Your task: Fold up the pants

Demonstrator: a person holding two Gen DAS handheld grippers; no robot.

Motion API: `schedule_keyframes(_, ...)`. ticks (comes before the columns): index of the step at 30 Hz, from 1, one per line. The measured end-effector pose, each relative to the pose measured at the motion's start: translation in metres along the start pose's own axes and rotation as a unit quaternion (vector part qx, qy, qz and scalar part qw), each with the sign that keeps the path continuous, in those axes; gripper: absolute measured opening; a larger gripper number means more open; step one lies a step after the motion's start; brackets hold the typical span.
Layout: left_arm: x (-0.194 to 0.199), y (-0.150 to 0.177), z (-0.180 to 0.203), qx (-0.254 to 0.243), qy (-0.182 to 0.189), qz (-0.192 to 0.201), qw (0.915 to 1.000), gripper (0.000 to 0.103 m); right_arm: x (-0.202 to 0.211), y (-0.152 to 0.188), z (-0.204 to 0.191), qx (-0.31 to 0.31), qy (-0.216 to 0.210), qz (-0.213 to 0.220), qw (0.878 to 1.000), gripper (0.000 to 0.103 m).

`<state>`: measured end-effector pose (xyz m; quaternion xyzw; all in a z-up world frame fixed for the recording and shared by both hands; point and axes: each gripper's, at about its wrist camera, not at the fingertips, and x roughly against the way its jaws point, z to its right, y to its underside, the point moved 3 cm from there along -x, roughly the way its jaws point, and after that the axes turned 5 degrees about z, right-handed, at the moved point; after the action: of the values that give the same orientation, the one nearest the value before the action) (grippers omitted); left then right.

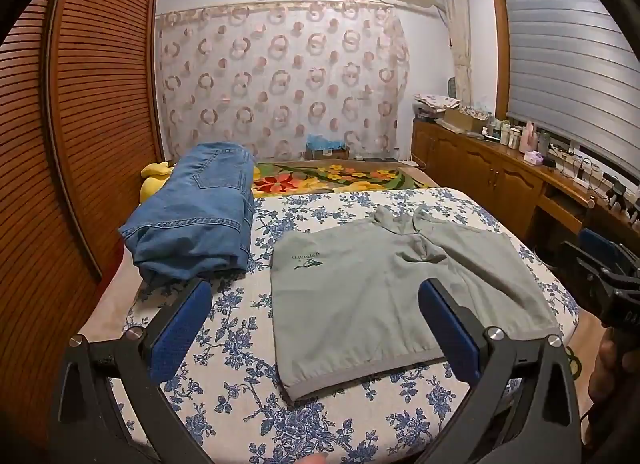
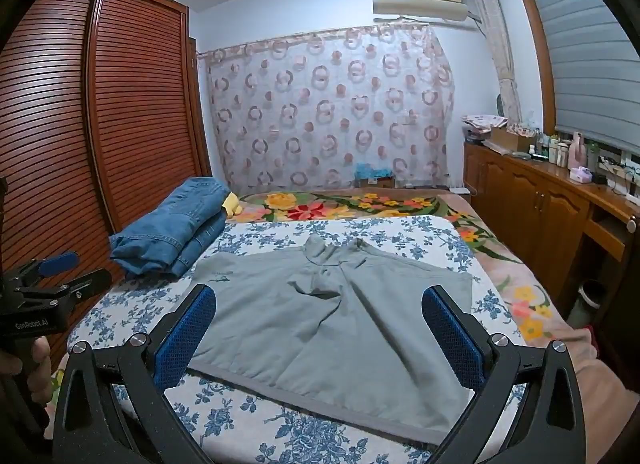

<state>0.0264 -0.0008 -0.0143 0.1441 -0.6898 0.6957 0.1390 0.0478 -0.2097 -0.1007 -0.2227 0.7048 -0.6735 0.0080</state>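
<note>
A grey-green garment (image 1: 352, 304) (image 2: 320, 328) lies spread flat on the blue-flowered sheet (image 1: 224, 364) (image 2: 248, 416), its banded hem toward me and a small dark logo near its left edge. Its far end is bunched and wrinkled. Folded blue jeans (image 1: 196, 212) (image 2: 176, 228) sit in a stack at the sheet's left edge. My left gripper (image 1: 316, 288) hovers open above the garment's near left part. Over the near hem, my right gripper (image 2: 318, 292) is also open. Nothing is between either pair of blue pads. Each gripper shows at the other view's edge (image 2: 52, 268) (image 1: 600, 264).
A louvred wooden wardrobe (image 1: 80, 124) stands close along the bed's left side. On the right, a wooden sideboard (image 1: 500, 172) holds several bottles. A bright flowered blanket (image 1: 332, 178) and a yellow plush toy (image 1: 154, 180) lie beyond the sheet. A hand (image 2: 32, 360) grips the left handle.
</note>
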Motion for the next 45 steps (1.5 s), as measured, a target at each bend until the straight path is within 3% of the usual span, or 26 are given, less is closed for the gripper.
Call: schedule_keyframes(45,0.011,-0.010,-0.005,0.002,0.002,0.005,1.0000,0.103,0.004,0.000,-0.002,0.001,0.001,-0.001,1.000,0.103)
